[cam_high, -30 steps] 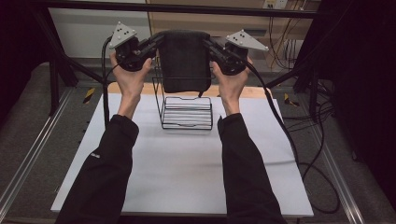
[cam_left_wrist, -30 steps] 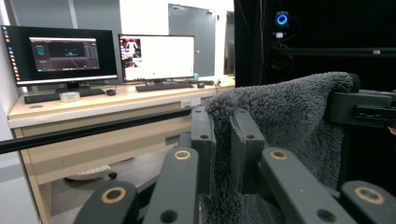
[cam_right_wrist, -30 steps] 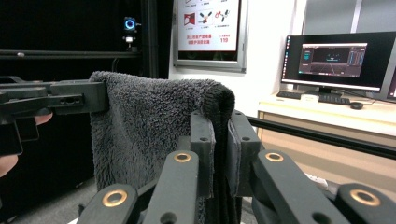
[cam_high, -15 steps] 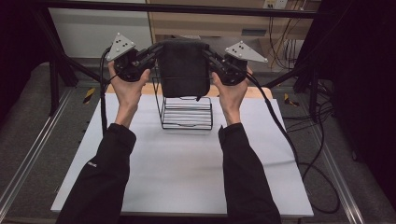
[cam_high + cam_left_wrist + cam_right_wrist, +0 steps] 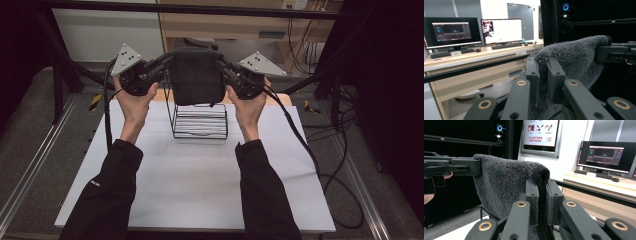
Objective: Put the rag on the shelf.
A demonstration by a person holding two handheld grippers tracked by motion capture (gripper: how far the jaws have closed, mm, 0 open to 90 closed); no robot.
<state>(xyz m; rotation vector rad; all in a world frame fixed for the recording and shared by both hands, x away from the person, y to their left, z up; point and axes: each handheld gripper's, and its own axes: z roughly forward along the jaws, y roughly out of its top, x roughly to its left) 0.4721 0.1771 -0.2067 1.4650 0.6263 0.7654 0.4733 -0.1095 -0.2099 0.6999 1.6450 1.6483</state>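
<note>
Towel between both claws, now lower toward wire rack.

On the poster behind your right gripper you can read "119" under small pictograms; the line of characters above it is too small to make out. Text on the monitors and on the screen is too blurred to read. You get no readable label on the cloth or rack.
</note>
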